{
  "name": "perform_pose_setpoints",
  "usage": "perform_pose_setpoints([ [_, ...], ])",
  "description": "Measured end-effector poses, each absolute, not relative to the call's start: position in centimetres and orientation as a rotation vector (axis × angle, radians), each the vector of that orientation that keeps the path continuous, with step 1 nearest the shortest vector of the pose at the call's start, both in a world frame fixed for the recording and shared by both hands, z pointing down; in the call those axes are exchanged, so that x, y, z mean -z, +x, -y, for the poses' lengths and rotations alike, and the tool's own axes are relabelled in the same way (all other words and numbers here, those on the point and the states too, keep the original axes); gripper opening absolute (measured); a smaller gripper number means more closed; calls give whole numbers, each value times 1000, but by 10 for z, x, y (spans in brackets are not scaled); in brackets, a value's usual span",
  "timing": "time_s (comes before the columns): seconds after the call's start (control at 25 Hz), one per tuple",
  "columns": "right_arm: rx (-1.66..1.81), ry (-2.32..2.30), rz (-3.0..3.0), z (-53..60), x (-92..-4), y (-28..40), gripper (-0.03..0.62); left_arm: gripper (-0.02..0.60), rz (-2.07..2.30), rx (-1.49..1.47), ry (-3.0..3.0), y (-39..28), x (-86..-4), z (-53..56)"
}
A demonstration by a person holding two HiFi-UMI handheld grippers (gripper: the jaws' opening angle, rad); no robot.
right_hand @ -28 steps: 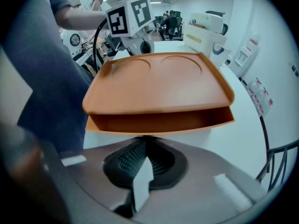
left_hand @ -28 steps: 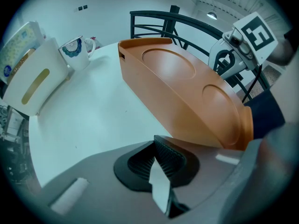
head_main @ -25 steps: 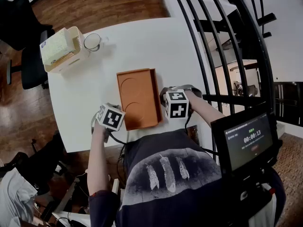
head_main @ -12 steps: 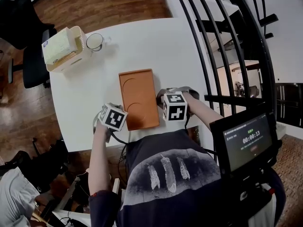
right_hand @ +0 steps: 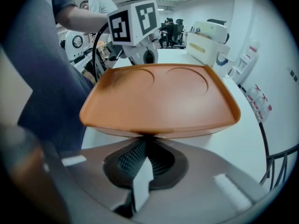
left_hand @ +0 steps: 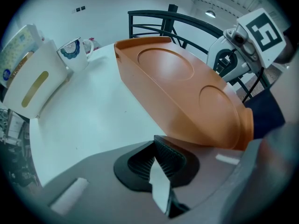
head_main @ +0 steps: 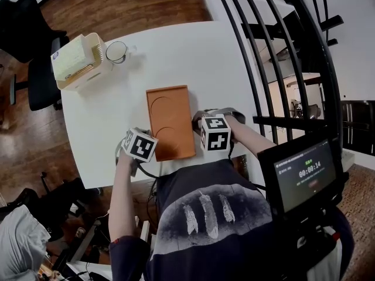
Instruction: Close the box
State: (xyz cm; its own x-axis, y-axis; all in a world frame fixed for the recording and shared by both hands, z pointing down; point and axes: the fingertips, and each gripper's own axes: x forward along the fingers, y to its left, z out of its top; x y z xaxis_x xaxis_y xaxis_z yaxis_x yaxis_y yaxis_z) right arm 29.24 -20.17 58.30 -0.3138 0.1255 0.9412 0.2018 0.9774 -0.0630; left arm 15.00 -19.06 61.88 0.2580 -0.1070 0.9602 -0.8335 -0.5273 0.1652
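The orange box point(head_main: 170, 122) is lying flat near the front edge of the white worktop point(head_main: 193, 51), its long side running away from the person. Its lid, with two round recesses, is sitting down on the base. The left gripper view is showing no gap along the box point(left_hand: 187, 92) side, and the right gripper view is showing only a thin seam under the lid rim of the box point(right_hand: 159, 97).

The left tool point(head_main: 140, 146) is hovering just beside the box's left side, near its front corner. In its own view the left tool point(left_hand: 161, 164) is showing its ribbed jaws pressed together with nothing between them, and they are standing slightly apart from the box wall.

The right tool point(head_main: 214, 134) is sitting just beside the box's right side. Here too the right tool point(right_hand: 142, 160) is keeping its jaws together and empty, with the tips lying right under the lid rim. Whether they are touching it cannot be told.

A mug point(head_main: 117, 51) and a white holder point(head_main: 76, 60) are standing at the worktop's far left corner, well apart from the box. A black railing point(head_main: 263, 51) is running along the right side.
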Motion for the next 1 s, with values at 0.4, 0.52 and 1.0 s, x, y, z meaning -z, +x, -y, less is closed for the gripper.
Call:
perform_pose_setpoints([
  [0.4, -7, -103, 1839, 245, -576, 323, 5, 15, 867, -1276, 1820, 146, -623, 194],
  [0.52, -14, -52, 1836, 254, -575, 334, 5, 15, 867, -1296, 1819, 147, -625, 195],
  [1.0, -63, -71, 1802, 253, -592, 341, 5, 15, 892, -1281, 1809, 143, -628, 197],
])
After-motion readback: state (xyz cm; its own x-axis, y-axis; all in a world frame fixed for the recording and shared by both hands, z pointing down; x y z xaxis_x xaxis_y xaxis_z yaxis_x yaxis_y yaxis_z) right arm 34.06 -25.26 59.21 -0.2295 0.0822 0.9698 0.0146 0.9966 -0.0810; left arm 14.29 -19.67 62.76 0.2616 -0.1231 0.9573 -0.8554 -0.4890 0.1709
